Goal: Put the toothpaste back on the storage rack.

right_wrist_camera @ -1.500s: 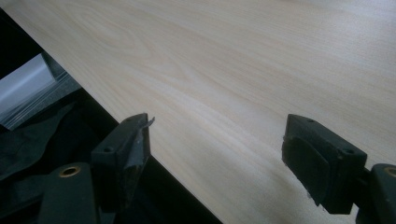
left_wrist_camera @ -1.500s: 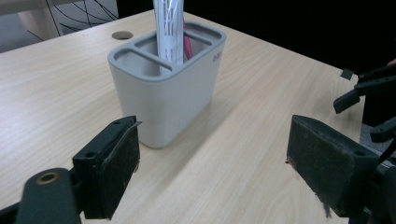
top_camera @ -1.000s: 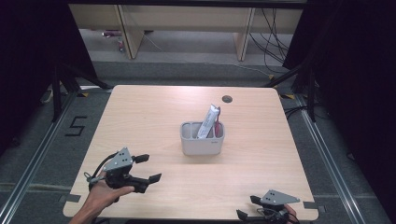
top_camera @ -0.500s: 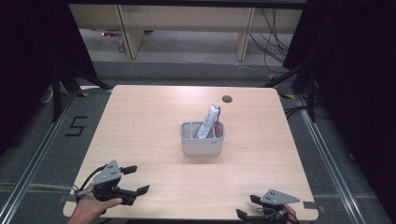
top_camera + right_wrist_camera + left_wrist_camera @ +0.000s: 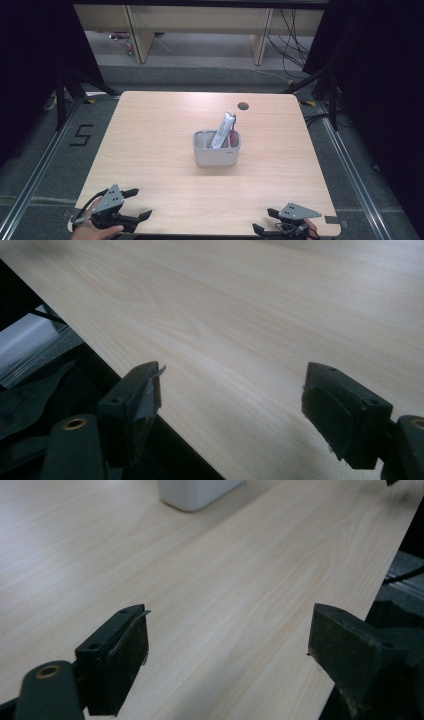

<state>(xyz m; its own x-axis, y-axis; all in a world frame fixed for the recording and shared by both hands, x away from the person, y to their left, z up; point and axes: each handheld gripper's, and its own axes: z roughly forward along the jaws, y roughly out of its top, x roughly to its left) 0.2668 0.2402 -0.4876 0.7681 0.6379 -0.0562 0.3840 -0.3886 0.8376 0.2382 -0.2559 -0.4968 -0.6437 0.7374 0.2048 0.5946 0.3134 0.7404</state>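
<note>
A flat silver-white foil pouch stands in the small grey rectangular plastic bin at the middle of my light wooden worktop; its long axis runs nearly upright, leaning so its top end points toward the far right corner and pokes above the bin's rim. Something thin and red sits just beside it in the bin. Beyond it, near the far edge, is a dark round hole. My left tongs rest at the near left corner, spread wide with nothing between them, my hand around the handle. My right tongs sit at the near right edge, also spread wide and empty.
</note>
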